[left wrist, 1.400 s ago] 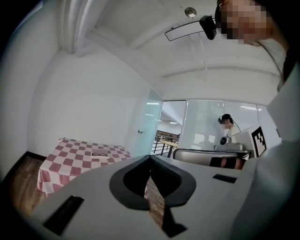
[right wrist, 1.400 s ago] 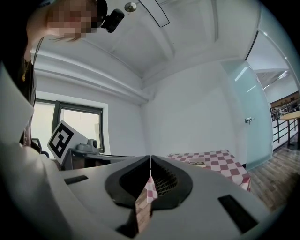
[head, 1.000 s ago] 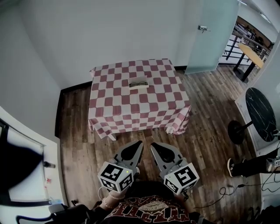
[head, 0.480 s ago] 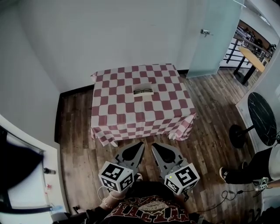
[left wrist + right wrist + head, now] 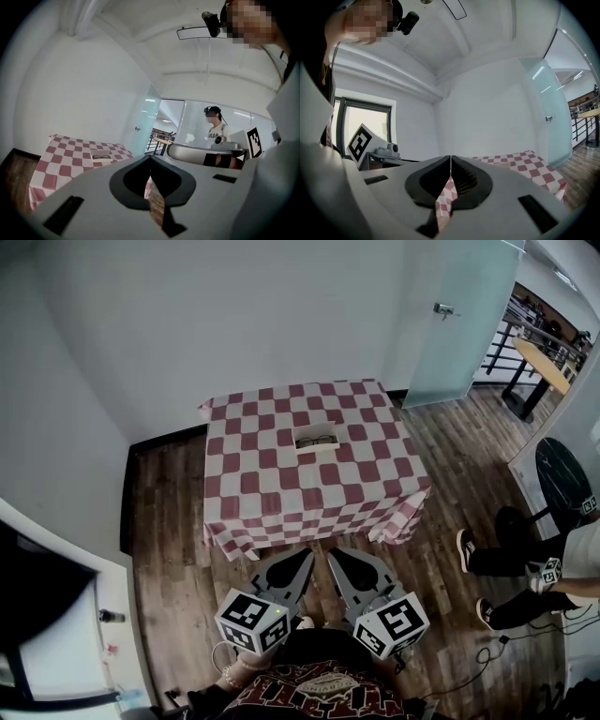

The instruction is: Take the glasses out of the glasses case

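Dark wood floor fills most of the head view, with a white wall behind. A square table under a red-and-white checked cloth stands against that wall. A frosted glass door is at the right rear, and a round black table sits at the right edge. A second person's legs in dark trousers and light-soled shoes stand on the floor right of the checked table, near the black one. The wearer stands short of the table's near edge, both grippers held low and side by side over the floor, well apart from the tabletop. Left gripper has its jaws pressed together at the tips, with nothing between them, only floor and cloth showing through the gap behind. Right gripper is the same, tips meeting and gripping nothing. The marker cubes sit at the near ends of both, close to the wearer's body. The glasses case is light-coloured, lies open toward the far side of the table roughly centred left to right, and is well apart from both grippers. The glasses are dark-framed and lie inside the case.
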Action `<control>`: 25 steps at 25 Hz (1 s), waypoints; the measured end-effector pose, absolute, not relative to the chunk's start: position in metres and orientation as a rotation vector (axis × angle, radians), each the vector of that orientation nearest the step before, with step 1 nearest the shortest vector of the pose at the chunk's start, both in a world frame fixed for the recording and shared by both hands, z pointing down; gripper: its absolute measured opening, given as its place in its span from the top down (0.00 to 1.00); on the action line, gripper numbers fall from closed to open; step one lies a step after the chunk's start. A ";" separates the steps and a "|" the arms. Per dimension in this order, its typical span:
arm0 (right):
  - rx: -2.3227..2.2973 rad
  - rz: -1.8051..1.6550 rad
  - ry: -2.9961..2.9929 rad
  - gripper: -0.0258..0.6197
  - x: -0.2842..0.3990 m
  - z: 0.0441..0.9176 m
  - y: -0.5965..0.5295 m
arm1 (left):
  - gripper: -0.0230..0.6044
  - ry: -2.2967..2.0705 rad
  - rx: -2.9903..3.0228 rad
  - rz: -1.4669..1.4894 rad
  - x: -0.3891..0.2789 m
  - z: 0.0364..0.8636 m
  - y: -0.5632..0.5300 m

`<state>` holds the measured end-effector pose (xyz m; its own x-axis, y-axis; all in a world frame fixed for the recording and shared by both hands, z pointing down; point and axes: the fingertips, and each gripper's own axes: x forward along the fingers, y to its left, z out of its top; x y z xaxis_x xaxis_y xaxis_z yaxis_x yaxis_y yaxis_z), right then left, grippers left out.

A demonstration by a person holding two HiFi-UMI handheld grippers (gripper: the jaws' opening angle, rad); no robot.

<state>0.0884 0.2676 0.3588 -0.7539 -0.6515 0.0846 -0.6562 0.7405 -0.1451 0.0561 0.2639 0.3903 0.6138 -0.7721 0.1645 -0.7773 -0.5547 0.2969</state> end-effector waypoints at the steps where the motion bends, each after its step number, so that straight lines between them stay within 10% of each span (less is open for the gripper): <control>1: 1.088 0.257 -2.904 0.93 0.086 0.359 0.267 | 0.97 -1.244 2.503 0.017 0.054 0.390 0.263; 25: 0.956 0.256 -2.909 0.93 0.094 0.360 0.199 | 0.97 -1.233 2.434 0.051 0.069 0.402 0.196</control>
